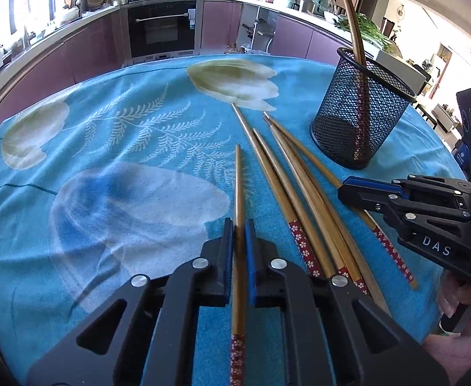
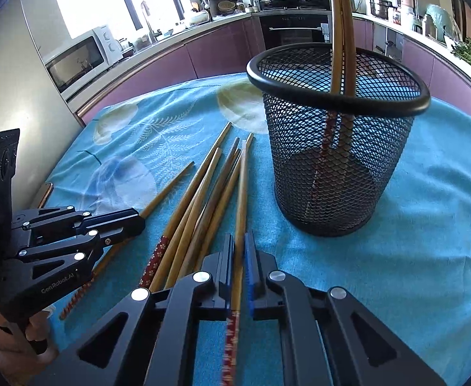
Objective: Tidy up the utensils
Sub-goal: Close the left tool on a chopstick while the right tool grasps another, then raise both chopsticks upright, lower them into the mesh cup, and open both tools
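Several bamboo chopsticks [image 1: 303, 193] with red flowered ends lie fanned on the blue cloth. My left gripper [image 1: 239, 223] is shut on a single chopstick [image 1: 238, 177] lying apart at the left of the pile. My right gripper [image 2: 239, 238] is shut on the rightmost chopstick [image 2: 243, 177], nearest the cup. A black mesh cup [image 2: 331, 160] stands upright to the right of the pile with two chopsticks [image 2: 339, 32] leaning in it. Each gripper shows in the other's view: the right gripper [image 1: 344, 189] at the right, the left gripper [image 2: 139, 222] at the left.
The blue flowered tablecloth [image 1: 106, 128] covers a round table. Kitchen counters, an oven [image 1: 161, 29] and a microwave [image 2: 81, 58] stand beyond the far edge. A hand [image 1: 460, 299] holds the right gripper's handle at the table's right side.
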A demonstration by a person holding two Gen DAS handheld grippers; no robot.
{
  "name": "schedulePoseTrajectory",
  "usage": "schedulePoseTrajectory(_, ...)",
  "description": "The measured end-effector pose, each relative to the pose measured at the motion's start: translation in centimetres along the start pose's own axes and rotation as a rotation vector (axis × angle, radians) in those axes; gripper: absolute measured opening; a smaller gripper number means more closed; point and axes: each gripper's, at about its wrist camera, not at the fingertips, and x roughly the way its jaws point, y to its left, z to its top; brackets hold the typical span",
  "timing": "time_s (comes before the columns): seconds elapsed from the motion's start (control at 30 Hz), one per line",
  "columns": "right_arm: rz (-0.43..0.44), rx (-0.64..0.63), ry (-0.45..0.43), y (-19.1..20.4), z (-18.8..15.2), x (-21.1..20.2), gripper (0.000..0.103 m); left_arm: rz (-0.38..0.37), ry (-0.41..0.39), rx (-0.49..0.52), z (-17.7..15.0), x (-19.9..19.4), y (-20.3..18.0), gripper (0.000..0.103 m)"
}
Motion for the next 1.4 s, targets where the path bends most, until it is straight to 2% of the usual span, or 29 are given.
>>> schedulePoseTrajectory(0.23,0.033,-0.007,-0.032,0.2,0.0,-1.4,0.005,-0.004,-0.001,-0.005,-0.2,-0.4,0.0,0.008)
schedulePoseTrajectory(0.4,0.064,-0.033,-0.082,0.7,0.0,-3.3,0.005,-0.041,-0.02,0.0,-0.1,-1.9,-0.1,0.008)
schedulePoseTrajectory(0.63,0.111,-0.041,-0.165,0.5,0.5,-6.5,0.005,-0.126,-0.098,0.016,1.0,-5.9,-0.4,0.008)
schedulePoseTrajectory(0.97,0.113,-0.045,-0.268,0.1,0.9,-9.9,0.005,-0.231,-0.22,0.039,2.4,-11.7,-1.0,0.008)
schedulePoseTrajectory(1.2,0.126,-0.045,-0.314,-0.7,1.2,-11.5,0.005,-0.277,-0.28,0.032,3.1,-14.5,-1.2,0.008)
schedulePoseTrajectory(1.4,0.124,-0.047,-0.353,-1.2,2.1,-12.6,0.005,-0.297,-0.312,0.022,4.3,-15.3,-1.2,0.008)
